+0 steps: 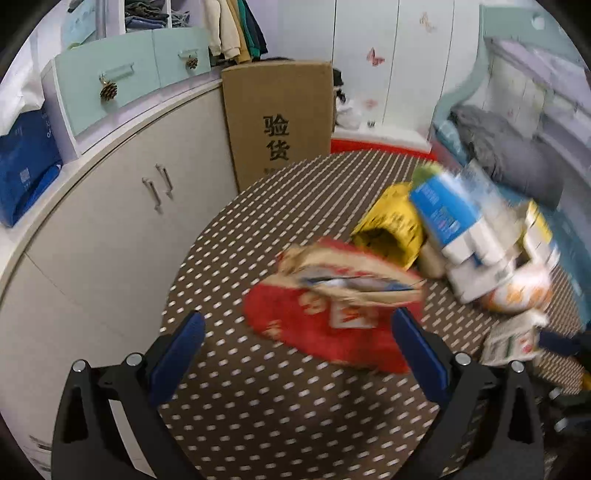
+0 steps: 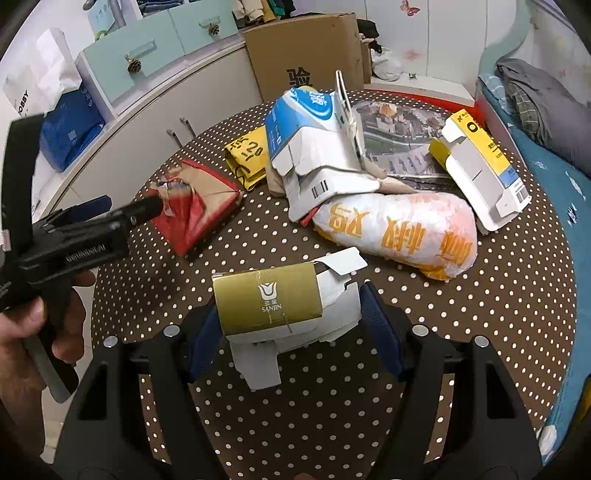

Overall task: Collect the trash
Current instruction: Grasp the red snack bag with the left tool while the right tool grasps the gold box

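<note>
We see the left gripper (image 1: 297, 349) with jaws spread wide over the crumpled red paper bag (image 1: 325, 314), holding nothing. The right gripper (image 2: 291, 332) has its jaws apart around a gold carton (image 2: 267, 299) with torn white flaps, lying on the polka-dotted desk (image 2: 480, 314); whether they touch it we cannot tell.

Motion-blurred red packet (image 1: 325, 306) and blue-white carton (image 1: 454, 221) in left view; teal bedding (image 2: 554, 192) edge-cropped.

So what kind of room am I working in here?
Most likely a bedroom: a bed with a grey blanket on the right, hanging clothes above pale cabinets, and butterfly-stickered wardrobe doors behind the dotted table.
</note>
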Demonstrator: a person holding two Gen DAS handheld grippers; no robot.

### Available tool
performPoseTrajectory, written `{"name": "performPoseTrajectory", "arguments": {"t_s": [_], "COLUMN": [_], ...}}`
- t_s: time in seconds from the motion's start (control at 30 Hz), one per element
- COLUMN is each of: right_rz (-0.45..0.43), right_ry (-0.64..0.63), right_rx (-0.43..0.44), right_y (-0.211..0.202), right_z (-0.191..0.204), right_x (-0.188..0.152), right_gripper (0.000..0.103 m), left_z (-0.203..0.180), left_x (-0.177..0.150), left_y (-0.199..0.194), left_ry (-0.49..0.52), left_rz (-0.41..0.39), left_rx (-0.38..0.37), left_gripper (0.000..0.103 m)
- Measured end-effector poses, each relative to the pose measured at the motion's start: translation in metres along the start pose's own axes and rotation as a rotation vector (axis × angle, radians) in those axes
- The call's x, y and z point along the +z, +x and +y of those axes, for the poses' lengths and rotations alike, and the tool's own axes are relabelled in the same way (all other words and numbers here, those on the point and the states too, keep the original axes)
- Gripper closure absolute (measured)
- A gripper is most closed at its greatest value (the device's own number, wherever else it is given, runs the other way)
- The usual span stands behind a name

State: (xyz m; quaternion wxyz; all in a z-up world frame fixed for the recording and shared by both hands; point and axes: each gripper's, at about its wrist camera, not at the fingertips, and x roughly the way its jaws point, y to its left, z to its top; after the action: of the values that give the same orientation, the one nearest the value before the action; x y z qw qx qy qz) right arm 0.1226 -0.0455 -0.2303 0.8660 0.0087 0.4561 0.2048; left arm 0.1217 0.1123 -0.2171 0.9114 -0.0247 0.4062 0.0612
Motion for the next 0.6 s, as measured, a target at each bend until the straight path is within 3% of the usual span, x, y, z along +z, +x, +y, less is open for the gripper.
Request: {"name": "performPoseTrajectory", "arguments": {"t_s": [0.13,0.2,0.23,0.27,0.37,0.53,0.6], "right_rz": [-0.008,-0.013,-0.015,-0.016,-0.016,-0.017,-0.018], "right_ry": [0.005,0.006,0.007,0.009,0.012,0.013,0.016], "right_rx": [-0.002,-0.005,-0.007,-0.007,-0.012,-0.021,-0.023], "right_y": [-0.006,-0.010,-0.011,-0.012,-0.014,-0.017,-0.018], "right_z": [-0.003,-0.005,-0.006,-0.007,-0.010,-0.010,-0.010], "right_x": [-0.001,-0.001,-0.002,-0.002,-0.001,-0.002,-0.003], "right_gripper": [0.033,0.033,0.033,0.033,0.033,0.033,0.033], "left_z": [-0.019,-0.021,-0.026,-0.031,-0.042,-0.033,-0.031], "left_x": [0.008,0.011,0.010,0.010,0.005,0.010,0.010], "left_y": [0.004,0.005,0.006,0.006,0.007,0.016,0.022], "left_ry": [0.075,0.115,0.180,0.243,0.466,0.782,0.884], "left_rz": [-0.032,-0.031,-0.011,-0.002,-0.059,-0.036,-0.033], "left_rx": [0.013,-0.051,-0.155,-0.200,-0.182,-0.295,-0.296], "left_gripper": [0.004,0.004,0.004,0.004,0.004,0.004,0.004]}}
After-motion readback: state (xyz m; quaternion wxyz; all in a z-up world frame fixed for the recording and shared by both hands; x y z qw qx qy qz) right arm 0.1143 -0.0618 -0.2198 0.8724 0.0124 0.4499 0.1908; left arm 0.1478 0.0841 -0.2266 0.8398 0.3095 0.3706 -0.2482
